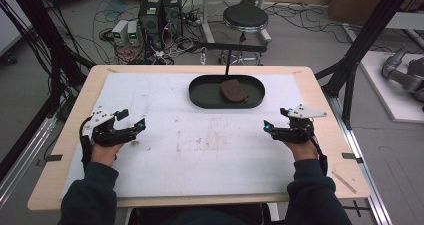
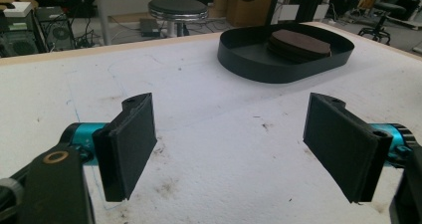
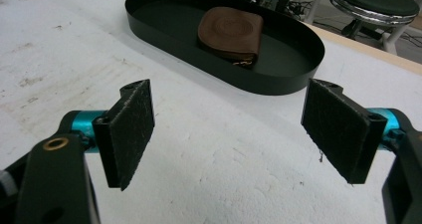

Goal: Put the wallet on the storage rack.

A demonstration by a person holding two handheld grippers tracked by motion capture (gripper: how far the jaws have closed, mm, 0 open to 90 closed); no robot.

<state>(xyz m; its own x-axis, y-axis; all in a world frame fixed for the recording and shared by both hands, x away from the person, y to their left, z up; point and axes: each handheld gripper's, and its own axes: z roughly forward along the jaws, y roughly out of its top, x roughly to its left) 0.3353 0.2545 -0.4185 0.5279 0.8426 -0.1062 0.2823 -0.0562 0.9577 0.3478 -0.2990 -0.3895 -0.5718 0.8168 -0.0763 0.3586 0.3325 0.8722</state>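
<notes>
Up on the high view, we have the left hand-held gripper (image 1: 131, 120) and the right hand-held gripper (image 1: 277, 119) parked on opposite sides of the white sheet (image 1: 200, 150) that covers the desk (image 1: 320, 100), both well apart from the black oval tray (image 1: 200, 96) at the far middle. Sitting inside that tray is the brown leather pouch (image 1: 233, 90), lying flat, right of the tray's centre, and nothing is touching it. Over to the left gripper view: the left hand-held gripper (image 2: 229, 149) has its jaws spread wide with only stained sheet between them, and the tray (image 2: 259, 67) lies ahead and to the right with the pouch (image 2: 298, 43) resting in it. Now the right gripper view: the right hand-held gripper (image 3: 226, 134) is likewise wide apart and empty, pads clear of everything, and the tray (image 3: 278, 82) sits just ahead with the pouch (image 3: 229, 32) plainly inside, its opening edge facing the camera. My read: the pouch looks delivered, tray loaded, both tools released and drawn back toward the person's side. If placing it was the job, that part looks done; if it is to come out, every step is yet to do, starting with a reach forward.
</notes>
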